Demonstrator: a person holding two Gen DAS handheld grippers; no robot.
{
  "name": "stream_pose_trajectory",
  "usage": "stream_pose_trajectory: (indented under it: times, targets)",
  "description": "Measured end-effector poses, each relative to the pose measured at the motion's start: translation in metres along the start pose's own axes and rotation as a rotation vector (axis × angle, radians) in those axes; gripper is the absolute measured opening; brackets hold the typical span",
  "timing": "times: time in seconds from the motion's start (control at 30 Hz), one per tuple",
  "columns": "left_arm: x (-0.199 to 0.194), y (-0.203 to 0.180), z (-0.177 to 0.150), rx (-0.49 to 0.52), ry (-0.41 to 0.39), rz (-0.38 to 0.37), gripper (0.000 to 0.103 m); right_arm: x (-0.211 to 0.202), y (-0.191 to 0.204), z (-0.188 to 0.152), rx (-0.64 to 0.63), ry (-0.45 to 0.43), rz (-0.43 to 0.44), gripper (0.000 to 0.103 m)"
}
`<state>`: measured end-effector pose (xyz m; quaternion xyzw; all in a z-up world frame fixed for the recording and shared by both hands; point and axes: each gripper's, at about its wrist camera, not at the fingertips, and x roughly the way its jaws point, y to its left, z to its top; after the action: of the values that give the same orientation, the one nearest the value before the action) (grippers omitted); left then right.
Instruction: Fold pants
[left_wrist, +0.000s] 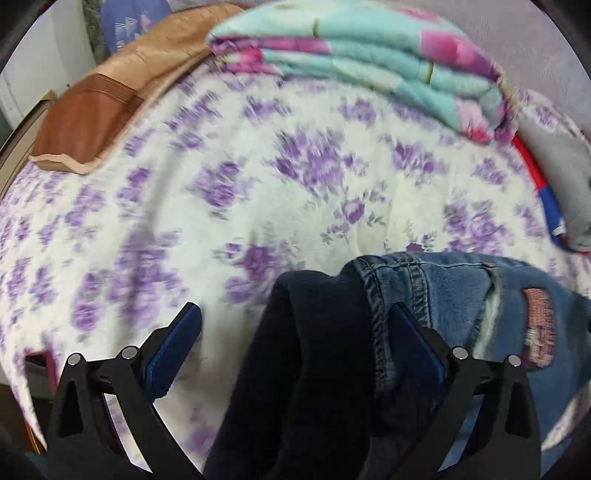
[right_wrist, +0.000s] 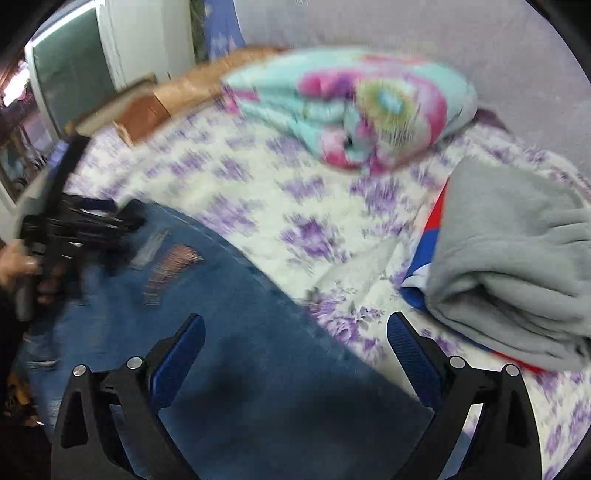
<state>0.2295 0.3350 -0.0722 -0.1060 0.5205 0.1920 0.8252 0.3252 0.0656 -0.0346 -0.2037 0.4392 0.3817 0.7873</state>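
Jeans (left_wrist: 454, 295) between spread fingers (left_wrist: 415, 347) — ungripped.

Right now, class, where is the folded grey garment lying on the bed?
In the right wrist view, the grey garment lies at the right side of the floral bedspread, on top of a red-and-blue cloth, below the turquoise-and-pink quilt.

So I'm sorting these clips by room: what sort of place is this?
Most likely a bedroom. The jeans lie on a bed under a purple-flowered bedspread, with a folded quilt and a brown pillow at its far end, and a folded grey blanket beside them.
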Motion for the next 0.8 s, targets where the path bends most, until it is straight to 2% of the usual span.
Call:
stream_pose_trajectory:
  times: [0.03,0.07,0.1,0.13,0.17,0.2,0.23,0.3,0.37,0.5,0.6,0.7,0.8]
  targets:
    - [0.004,0.000,-0.002,0.002,-0.003,-0.001,0.099,0.016,-0.001,0.000,-0.006,0.039,-0.009,0.099]
    - [0.004,0.001,-0.003,-0.002,-0.020,-0.013,0.098,0.032,-0.002,-0.005,-0.011,0.088,0.005,0.087]
    - [0.002,0.001,-0.003,-0.002,-0.030,-0.031,0.093,0.043,-0.003,-0.010,-0.009,0.123,0.057,0.080]
    - [-0.002,0.002,-0.004,0.000,-0.038,-0.071,0.070,0.040,-0.003,-0.013,-0.013,0.078,0.094,0.062]
    - [-0.008,0.000,-0.005,0.012,-0.047,-0.118,0.058,0.037,-0.002,-0.013,-0.019,0.072,0.144,0.015]
    - [-0.016,-0.004,-0.005,0.027,-0.074,-0.102,0.054,0.032,-0.001,-0.013,-0.016,0.068,0.184,0.010]
    - [-0.023,-0.008,-0.006,0.043,-0.096,-0.094,0.045,0.019,0.004,-0.013,-0.039,0.023,0.159,0.009]
    - [-0.040,-0.012,-0.007,0.056,-0.128,-0.108,0.039,0.003,0.010,-0.016,-0.069,-0.019,0.139,0.008]
    - [-0.058,-0.008,-0.007,0.027,-0.152,-0.157,0.033,-0.017,0.017,-0.020,-0.091,-0.061,0.124,0.008]
    - [-0.099,-0.003,-0.014,-0.003,-0.229,-0.206,0.032,-0.060,0.029,-0.026,-0.125,-0.165,0.074,0.008]
    - [-0.131,0.003,-0.030,-0.029,-0.271,-0.251,0.032,-0.099,0.048,-0.044,-0.160,-0.244,0.038,0.008]
    - [-0.163,0.010,-0.064,-0.033,-0.290,-0.280,0.031,-0.132,0.079,-0.080,-0.235,-0.313,0.029,0.008]
    - [-0.185,0.018,-0.112,-0.023,-0.278,-0.271,0.031,-0.146,0.112,-0.133,-0.283,-0.326,0.111,0.008]
